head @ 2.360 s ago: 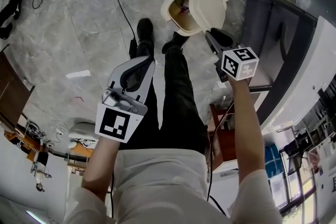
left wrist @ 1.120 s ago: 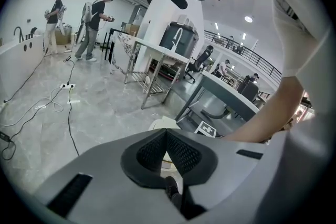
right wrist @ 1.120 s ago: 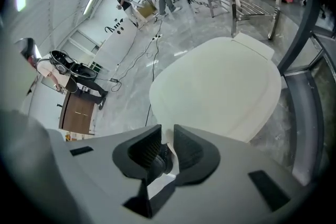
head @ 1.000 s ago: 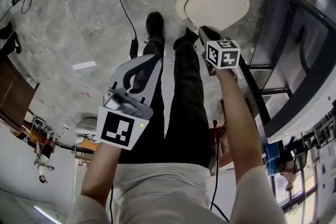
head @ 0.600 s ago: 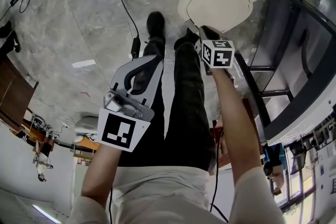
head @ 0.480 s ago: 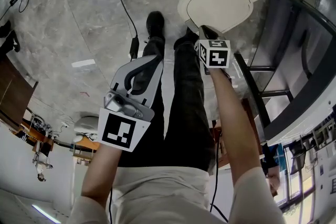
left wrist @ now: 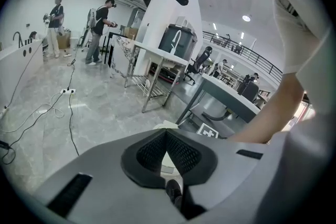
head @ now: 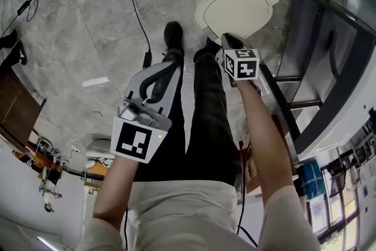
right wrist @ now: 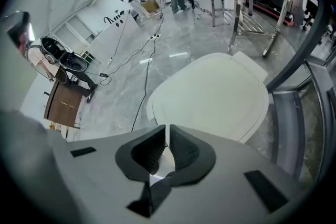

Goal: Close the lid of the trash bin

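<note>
- Two grippers, both empty. The right gripper has its jaws all but together, w/ only a hairline slit btw them. The left gripper has its jaws meeting at the tips.
- Left gripper hangs idle over the person's leg, well apart from the bin.
- Bin stands on the floor just ahead of the shoes, w/ a metal frame just beside it on the right.
- Lid lies flat over the bin, and no dark opening shows at the rim in either the head view or the right gripper view. Closing looks done or v. nearly so.
- Right gripper's tip sits at the lid's near edge. Touching or just above: can't tell.
- Risk 1: lid may not be fully seated. Its far side isn't checkable from here, and it could lift again once the gripper leaves.
- Risk 2: a push on the near edge only is off-centre. A light bin could tip, or skid on the polished floor into the frame.
- Risk 3: if the tip catches under the lid's lip on the way back, it would flip the lid open again. Lifting straight up before moving back would prob. be safer.
- Risk 4: a cable runs close by the shoes and could snag a foot if the person steps back.
</note>
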Motion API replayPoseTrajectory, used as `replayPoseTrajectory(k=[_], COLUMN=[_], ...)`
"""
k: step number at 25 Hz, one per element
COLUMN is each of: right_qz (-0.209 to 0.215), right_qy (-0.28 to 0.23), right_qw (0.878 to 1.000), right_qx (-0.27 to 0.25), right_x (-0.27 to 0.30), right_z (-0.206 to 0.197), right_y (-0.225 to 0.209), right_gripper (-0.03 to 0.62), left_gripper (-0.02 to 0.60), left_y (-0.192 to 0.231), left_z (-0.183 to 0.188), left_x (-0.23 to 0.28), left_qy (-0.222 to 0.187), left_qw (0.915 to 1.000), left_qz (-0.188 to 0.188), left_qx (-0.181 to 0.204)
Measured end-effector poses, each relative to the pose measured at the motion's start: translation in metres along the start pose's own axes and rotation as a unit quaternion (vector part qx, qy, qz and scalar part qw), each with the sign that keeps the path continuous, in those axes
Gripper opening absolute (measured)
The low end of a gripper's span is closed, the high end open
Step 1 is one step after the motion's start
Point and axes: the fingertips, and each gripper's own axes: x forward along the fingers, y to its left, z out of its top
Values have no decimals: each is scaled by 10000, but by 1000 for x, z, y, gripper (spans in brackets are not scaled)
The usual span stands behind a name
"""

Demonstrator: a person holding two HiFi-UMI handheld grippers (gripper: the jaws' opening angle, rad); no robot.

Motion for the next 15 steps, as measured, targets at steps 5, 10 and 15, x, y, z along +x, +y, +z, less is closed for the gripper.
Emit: replayPoseTrajectory(k=[5,10,15], right_qz=[41,-28,-97], right_qy=[-169,-369,-587], right_qw=[9998,9986,9969], right_qx=[-103,-377,-516], right_x=[-37,-84,-143], right_z=[23,43,55], right_y=[3,13,26], right_gripper=[41,41,40], left_gripper=[5,5,5], left_y=[-4,-21,-41], left_z=[30,59,88], left_x=[-12,-31,-62], left_qy=[-254,-536,-620], left_qw=[9996,9982,9970], left_qz=[16,-69,-190], left_qx=[101,273,412])
